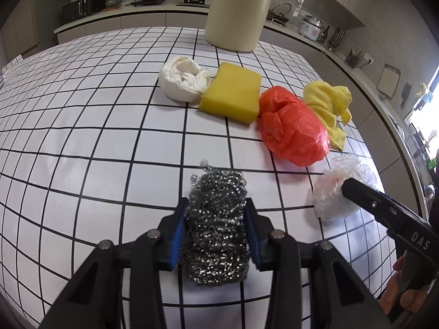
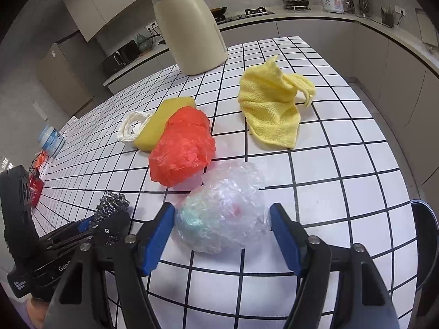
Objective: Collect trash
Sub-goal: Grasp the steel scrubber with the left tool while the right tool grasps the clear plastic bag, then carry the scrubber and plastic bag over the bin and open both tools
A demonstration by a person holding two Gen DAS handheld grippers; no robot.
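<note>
My left gripper (image 1: 216,205) is shut on a steel wool scourer (image 1: 216,224), which also shows at the left of the right wrist view (image 2: 112,205). My right gripper (image 2: 222,211) is open, its blue pads on either side of a crumpled clear plastic bag (image 2: 225,208) on the tiled table; the pads stand apart from it. That bag shows in the left wrist view (image 1: 329,192) with the right gripper's finger over it. Beyond lie a crumpled red plastic bag (image 2: 182,150), a yellow sponge (image 1: 230,93), a white plastic bag (image 1: 183,81) and a yellow cloth (image 2: 274,101).
A tall cream jug (image 2: 189,27) stands at the far side of the white tiled table (image 2: 343,150). A blue-lidded tub (image 2: 50,141) sits at the table's left edge. A dark round rim (image 2: 428,246) shows off the table's right edge. Kitchen counters run behind.
</note>
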